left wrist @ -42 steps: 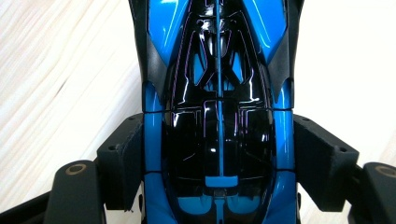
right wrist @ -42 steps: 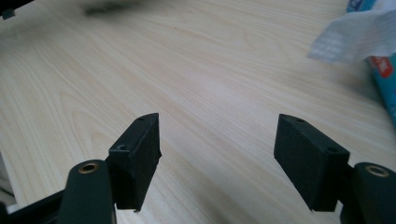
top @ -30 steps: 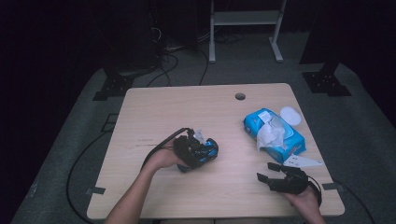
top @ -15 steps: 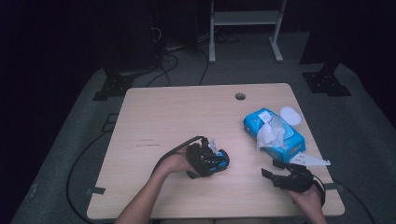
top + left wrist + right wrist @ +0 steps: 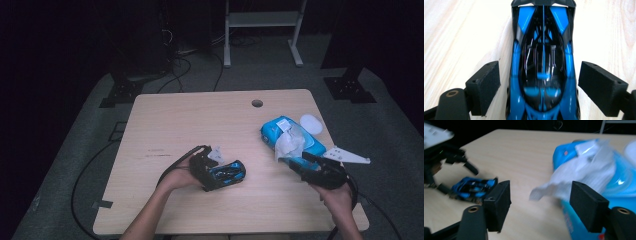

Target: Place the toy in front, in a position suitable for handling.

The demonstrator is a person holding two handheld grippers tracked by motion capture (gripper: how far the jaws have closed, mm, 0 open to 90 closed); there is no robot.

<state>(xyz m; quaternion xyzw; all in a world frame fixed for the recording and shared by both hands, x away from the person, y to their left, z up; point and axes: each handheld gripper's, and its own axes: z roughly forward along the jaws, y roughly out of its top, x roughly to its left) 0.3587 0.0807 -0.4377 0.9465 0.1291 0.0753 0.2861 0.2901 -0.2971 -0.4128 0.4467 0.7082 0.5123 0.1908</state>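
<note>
A blue and black toy car [image 5: 542, 62] lies on the table between the jaws of my left gripper [image 5: 539, 85]. Its jaws have just been opening, and both pads [image 5: 485, 85] stand clear of the car's sides. From above, the car [image 5: 227, 172] sits at the table's near middle. My right gripper [image 5: 540, 202] is open and has just been closing a little. It points at the white wipe [image 5: 564, 185] sticking out of the blue wipes pack [image 5: 619, 185], without touching it. The right gripper [image 5: 301, 160] hovers just in front of the pack [image 5: 300, 137].
The wooden table [image 5: 200, 120] has a cable hole [image 5: 257, 103] near its far edge. A round white lid [image 5: 311, 122] lies behind the pack. Cables trail from both grippers, and stands and cables sit on the dark floor beyond.
My left gripper slid the car a little right and nearer, then its jaws spread off it. The right gripper rose from the table toward the wipe.
</note>
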